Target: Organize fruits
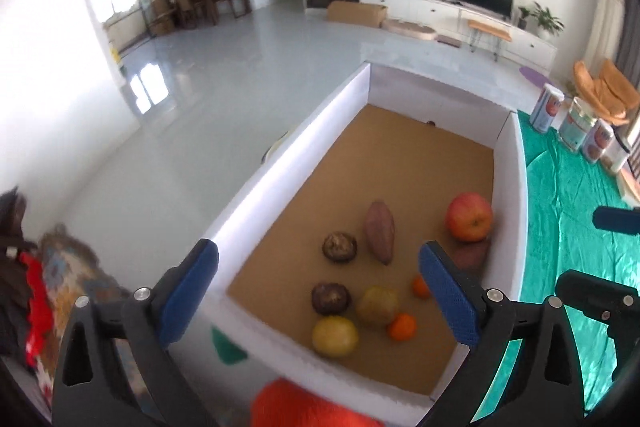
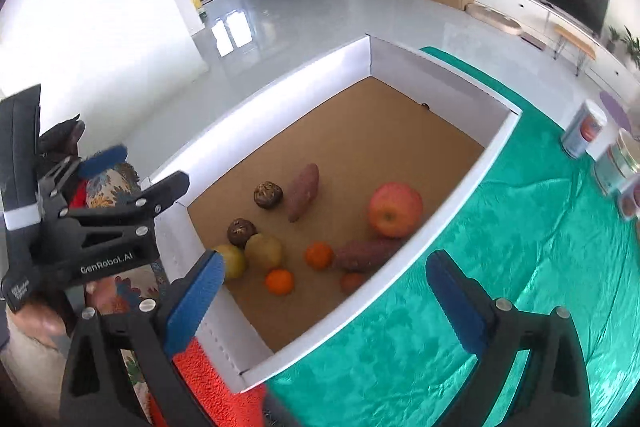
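Observation:
A white-walled cardboard box point(image 1: 280, 171) point(image 2: 452, 203) holds the produce: a red apple point(image 1: 469, 217) point(image 2: 395, 209), two sweet potatoes point(image 1: 379, 237) point(image 2: 303, 191), two dark mushrooms point(image 1: 339, 247) point(image 2: 268, 195), two yellow-green fruits point(image 1: 334, 336) point(image 2: 263, 250) and small oranges point(image 1: 401, 327) point(image 2: 279, 281). My left gripper point(image 1: 318, 291) is open and empty above the box's near end. My right gripper point(image 2: 324, 301) is open and empty over the box's near right wall. The left gripper also shows in the right wrist view point(image 2: 136, 167).
The box sits on a green cloth point(image 1: 568, 235) point(image 2: 500, 287). Several tins point(image 1: 576, 127) point(image 2: 608, 155) stand at the far right. An orange-red fuzzy cloth point(image 1: 296, 407) point(image 2: 212, 387) lies by the near corner. A patterned cushion point(image 1: 68, 275) lies left. Tiled floor lies beyond.

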